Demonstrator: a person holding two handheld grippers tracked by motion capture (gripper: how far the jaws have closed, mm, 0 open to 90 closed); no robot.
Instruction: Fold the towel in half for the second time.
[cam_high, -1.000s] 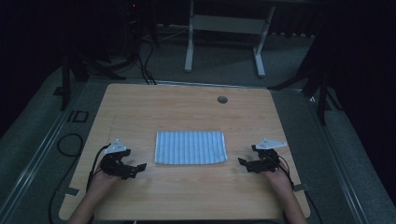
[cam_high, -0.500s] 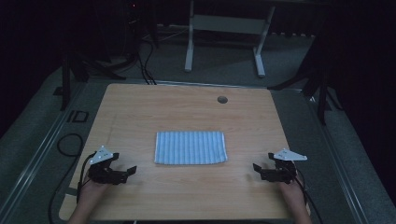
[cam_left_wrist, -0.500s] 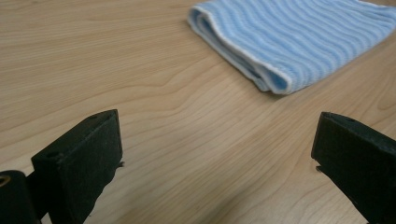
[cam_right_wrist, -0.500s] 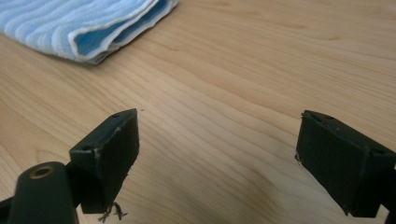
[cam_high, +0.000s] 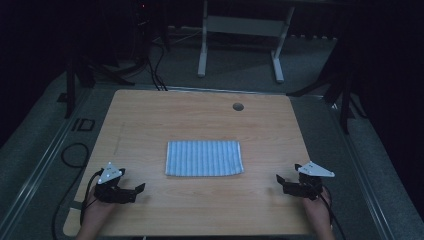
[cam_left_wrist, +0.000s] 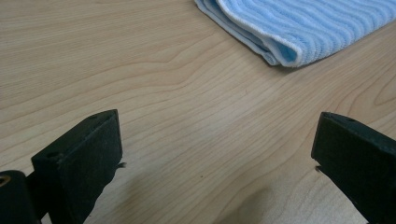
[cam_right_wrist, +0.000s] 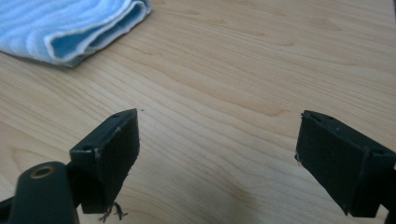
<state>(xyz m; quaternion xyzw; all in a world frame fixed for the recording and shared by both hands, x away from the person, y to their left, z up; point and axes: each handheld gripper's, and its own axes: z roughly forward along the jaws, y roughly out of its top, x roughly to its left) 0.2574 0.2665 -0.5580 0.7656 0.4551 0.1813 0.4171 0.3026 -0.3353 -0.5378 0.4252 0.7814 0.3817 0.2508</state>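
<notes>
A folded blue-and-white striped towel (cam_high: 204, 158) is lying flat near the middle of the wooden worktop (cam_high: 150, 120), its long sides running left to right. The left claw (cam_high: 139, 189) is sitting near the front left of the worktop and the right claw (cam_high: 280, 181) near the front right, each well apart from the cloth and each pointing inward toward it. Both are standing released, jaws spread wide with nothing between them, as the two gripper views are showing plainly.

The towel is looking like a soft, ribbed terry or microfibre cloth: light, limp, and not at all fragile. In the left gripper view its near corner (cam_left_wrist: 285, 53) is showing several stacked layers with a rounded fold, and the right gripper view is showing the same at the other corner (cam_right_wrist: 77, 49). It is likely sagging and unfolding if lifted from one point, so a pinch on a corner or along a short edge, catching every layer that is meant to move, is looking like the sensible hold. The fabric should be gripping well against the jaw faces, though the smooth worktop is probably letting it slide if pushed rather than pinched.

No brand, label or readable writing is showing on the towel, the claws or the worktop. A small round grommet hole (cam_high: 238, 106) is sitting near the far edge.
</notes>
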